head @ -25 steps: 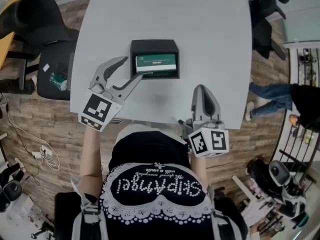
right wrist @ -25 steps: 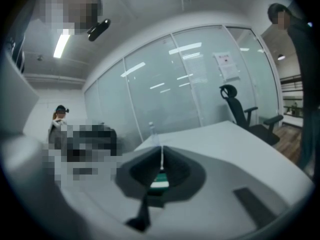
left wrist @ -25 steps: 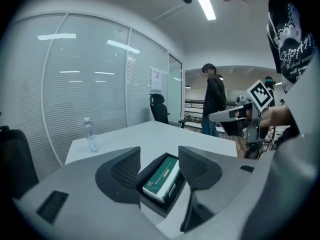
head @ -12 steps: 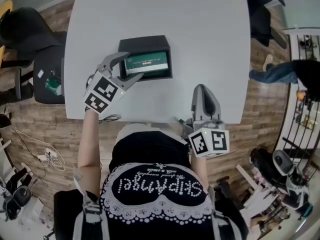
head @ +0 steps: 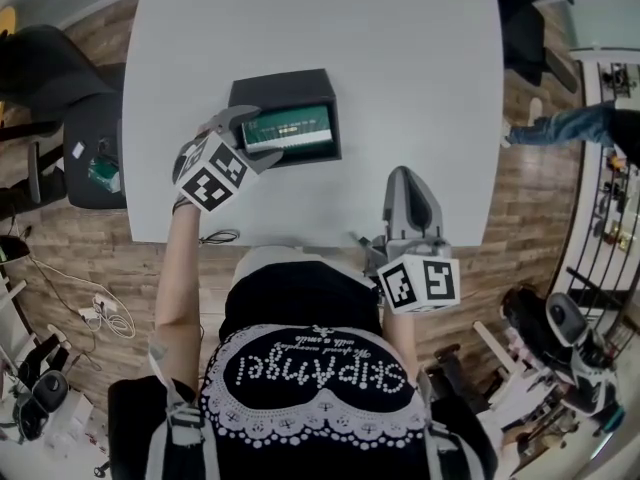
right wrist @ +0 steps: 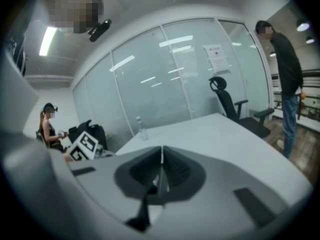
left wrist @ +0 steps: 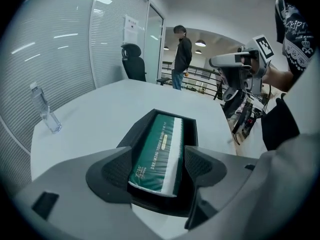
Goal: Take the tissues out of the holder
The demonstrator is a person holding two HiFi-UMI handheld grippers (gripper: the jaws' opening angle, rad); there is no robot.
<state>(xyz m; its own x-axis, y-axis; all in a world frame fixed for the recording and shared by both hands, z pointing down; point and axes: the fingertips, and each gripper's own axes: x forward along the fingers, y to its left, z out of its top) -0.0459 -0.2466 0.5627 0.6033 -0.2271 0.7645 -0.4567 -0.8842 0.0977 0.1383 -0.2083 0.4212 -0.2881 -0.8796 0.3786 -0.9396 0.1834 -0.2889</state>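
- Now the left gripper [head: 262, 133] hangs over the near left part of the white table [head: 400, 58], tilted down toward the black holder [head: 280, 82].
- Its jaws are spread wide and have just been opening. In the left gripper view [left wrist: 159, 166] they stand one on each side of the near end of the tissue pack [left wrist: 160, 146].
- A dark gap shows between the pack and the right-hand jaw, so the jaws are not clamping it.
- The tissue pack [head: 288, 128], green with a white stripe along one long side, lies flat inside the holder [left wrist: 197, 129], whose walls rise around it.
- The holder sits on the table [left wrist: 95, 114], left of the middle in the head view.
- The right gripper [head: 408, 183] is well apart from the holder, near the table's front edge on the person's right.
- Its jaws are pressed together with nothing between them, as the right gripper view [right wrist: 161, 169] shows.
- A clear water bottle [left wrist: 45, 111] stands upright near the table's far edge.
- Beyond the table, a black office chair [left wrist: 132, 61] stands by a glass wall, and a person [left wrist: 181, 54] in dark clothes stands farther back.
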